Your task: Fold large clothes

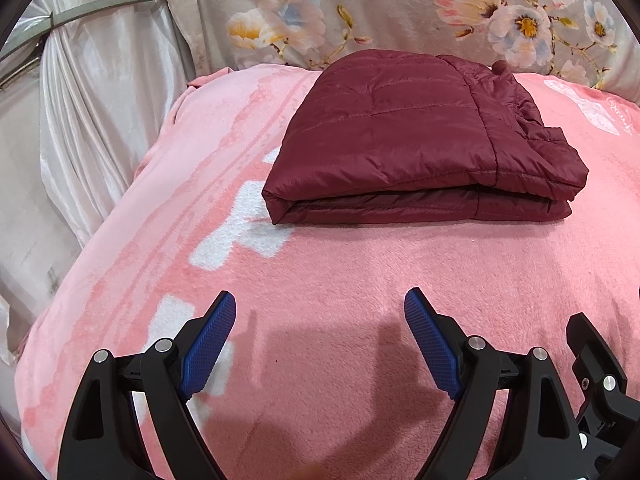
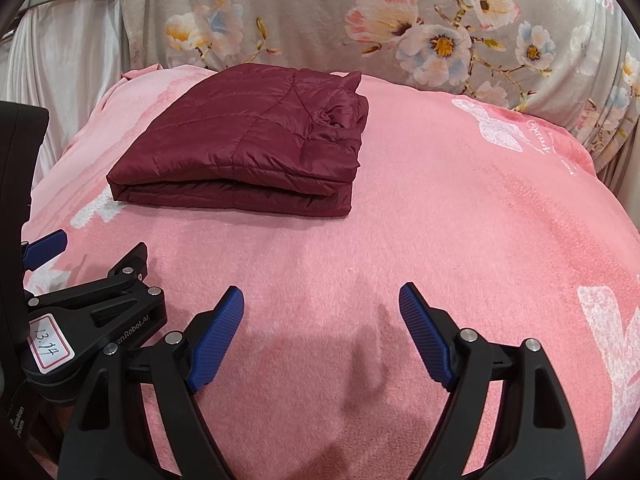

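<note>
The jacket is lying folded into a squat, layered packet on the pink blanket, toward the far side of the bed, just in front of the floral pillows. From here the fold is looking finished: the quilted top panel is sitting smooth, the near edge is showing stacked layers lining up fairly evenly, and only the right end is bunching a little where the collar or sleeve fabric is tucking in. Judging by that, the folding itself is appearing done, and little seems left beyond perhaps tidying that rumpled end; whether another garment is waiting, nothing in view is telling me.

Both tools are hanging back from the packet, well apart from it, over bare blanket. The left gripper is standing with its jaws wide apart, the blue pads facing each other with nothing between them but the pink fleece below; it is gripping nothing and touching nothing. The right gripper is likewise standing wide, its pads empty, with only its shadow falling on the blanket beneath. In the right view the left gripper is sitting just beside it, low at the left edge. The satin curtain is hanging off to the left of the bed.
</note>
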`<state>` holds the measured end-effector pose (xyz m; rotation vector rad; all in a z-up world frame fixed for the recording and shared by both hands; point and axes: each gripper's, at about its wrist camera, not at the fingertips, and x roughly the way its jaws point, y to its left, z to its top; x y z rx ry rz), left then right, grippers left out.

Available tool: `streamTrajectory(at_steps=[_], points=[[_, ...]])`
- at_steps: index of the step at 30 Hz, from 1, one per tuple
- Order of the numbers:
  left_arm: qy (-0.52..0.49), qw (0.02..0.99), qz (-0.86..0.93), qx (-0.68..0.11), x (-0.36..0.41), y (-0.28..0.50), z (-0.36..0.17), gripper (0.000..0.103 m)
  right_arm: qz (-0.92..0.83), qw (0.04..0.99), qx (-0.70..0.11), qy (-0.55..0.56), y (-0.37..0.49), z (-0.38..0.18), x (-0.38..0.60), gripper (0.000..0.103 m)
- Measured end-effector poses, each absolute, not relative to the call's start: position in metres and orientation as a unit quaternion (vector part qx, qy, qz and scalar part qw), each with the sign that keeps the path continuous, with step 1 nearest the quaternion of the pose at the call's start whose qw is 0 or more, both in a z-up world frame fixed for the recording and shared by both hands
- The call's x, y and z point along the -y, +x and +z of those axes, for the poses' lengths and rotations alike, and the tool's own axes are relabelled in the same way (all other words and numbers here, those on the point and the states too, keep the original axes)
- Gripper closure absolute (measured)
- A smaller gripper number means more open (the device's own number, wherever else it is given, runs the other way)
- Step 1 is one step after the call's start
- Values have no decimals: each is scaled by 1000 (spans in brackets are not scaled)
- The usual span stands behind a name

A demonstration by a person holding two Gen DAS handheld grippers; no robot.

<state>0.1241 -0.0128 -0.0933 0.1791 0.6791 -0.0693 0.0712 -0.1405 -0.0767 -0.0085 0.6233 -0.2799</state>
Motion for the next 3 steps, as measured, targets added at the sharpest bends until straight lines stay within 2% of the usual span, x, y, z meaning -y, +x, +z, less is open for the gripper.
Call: streamTrajectory(at_steps=[3], points=[[89, 939, -31, -331, 14, 123, -93, 20, -139, 942, -305, -5, 72, -75, 141, 26]])
